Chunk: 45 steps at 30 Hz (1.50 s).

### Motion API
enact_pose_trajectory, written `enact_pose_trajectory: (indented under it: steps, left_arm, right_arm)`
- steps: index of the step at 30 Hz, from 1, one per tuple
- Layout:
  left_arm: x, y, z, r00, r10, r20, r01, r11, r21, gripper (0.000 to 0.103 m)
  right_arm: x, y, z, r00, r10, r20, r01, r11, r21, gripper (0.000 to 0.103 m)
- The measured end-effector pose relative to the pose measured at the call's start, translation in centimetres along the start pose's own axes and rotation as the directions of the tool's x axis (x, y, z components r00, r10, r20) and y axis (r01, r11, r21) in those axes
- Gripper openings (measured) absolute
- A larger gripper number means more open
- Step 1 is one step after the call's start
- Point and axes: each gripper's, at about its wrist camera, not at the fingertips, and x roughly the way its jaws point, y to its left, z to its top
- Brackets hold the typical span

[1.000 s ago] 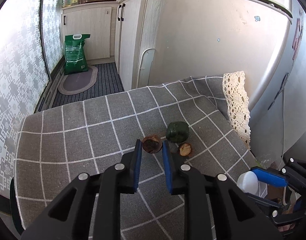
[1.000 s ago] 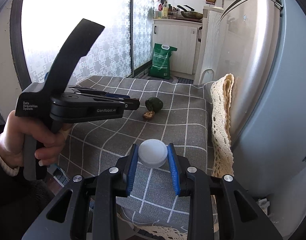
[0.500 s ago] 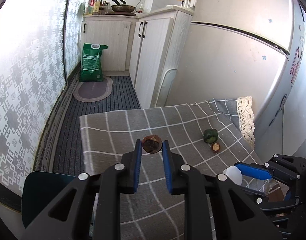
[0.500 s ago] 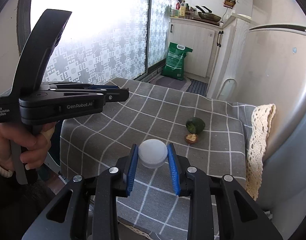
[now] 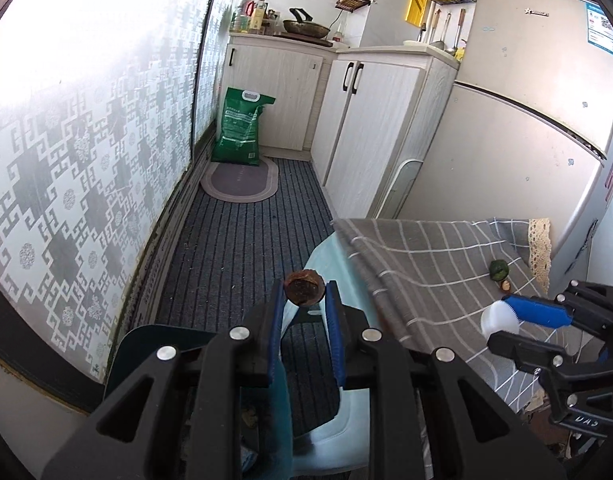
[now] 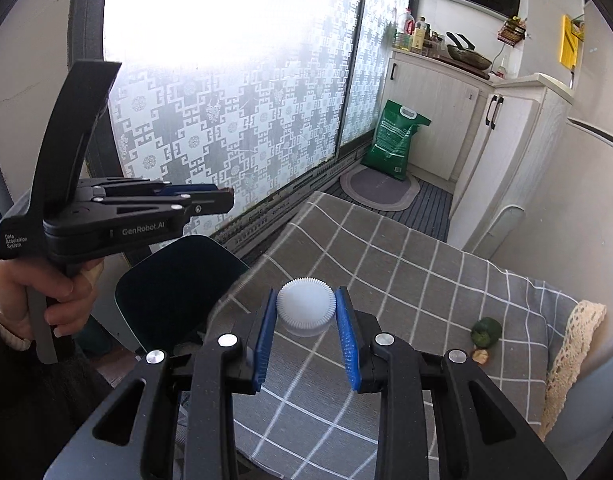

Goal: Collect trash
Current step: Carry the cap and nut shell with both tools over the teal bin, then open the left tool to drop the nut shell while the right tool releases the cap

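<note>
My left gripper (image 5: 304, 308) is shut on a brown fruit husk (image 5: 304, 289) and holds it off the table's left edge, above a dark teal bin (image 5: 154, 356). My right gripper (image 6: 306, 320) is shut on a white ridged bottle cap (image 6: 305, 306) above the grey checked tablecloth (image 6: 386, 280). The cap also shows in the left wrist view (image 5: 498, 318). A green scrap (image 6: 486, 331) and a small brown bit (image 6: 481, 356) lie on the cloth at the far right. The left gripper (image 6: 222, 200) shows from the side in the right wrist view, above the bin (image 6: 174, 280).
A pale blue chair (image 5: 330, 264) stands by the table's left edge. A patterned glass door (image 5: 66, 160) runs along the left. A green sack (image 5: 240, 128) and oval mat (image 5: 240, 178) lie before white cabinets (image 5: 370, 132). A fridge (image 5: 526, 140) stands behind the table.
My left gripper has lifted the husk off the cloth and carried it left, past the table edge to above the bin. My right gripper has drawn back and swung left, keeping the cap.
</note>
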Motion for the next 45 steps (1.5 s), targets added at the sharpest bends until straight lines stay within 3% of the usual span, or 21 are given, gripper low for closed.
enact_pose_trajectory:
  steps: [10, 21, 32, 36, 45]
  left_arm:
    - [1.7, 5.6, -4.4, 0.987, 0.074, -0.145, -0.077, 0.997, -0.015, 0.022]
    - [4.0, 8.7, -8.6, 0.951, 0.096, -0.293, -0.099, 0.995, 0.005, 0.022]
    - [4.7, 11.4, -10.4, 0.926, 0.102, -0.364, -0.113, 0.994, -0.009, 0.024]
    - [4.2, 12.0, -10.4, 0.931, 0.094, -0.353, -0.107, 0.994, -0.017, 0.023]
    - [1.4, 12.4, -9.0, 0.97, 0.063, -0.235, -0.076, 0.996, -0.043, 0.019]
  right_arm:
    - [2.4, 4.5, 3.4, 0.999, 0.038, -0.014, -0.039, 0.997, -0.061, 0.03]
    - [5.1, 8.9, 5.6, 0.996, 0.076, -0.056, -0.081, 0.992, -0.099, 0.03]
    - [9.5, 11.0, 5.8, 0.978, 0.089, -0.189, -0.105, 0.992, -0.073, 0.03]
    - [11.2, 11.7, 5.2, 0.967, 0.084, -0.239, -0.106, 0.991, -0.082, 0.03]
    - [14.2, 12.7, 3.9, 0.945, 0.08, -0.318, -0.114, 0.989, -0.09, 0.03]
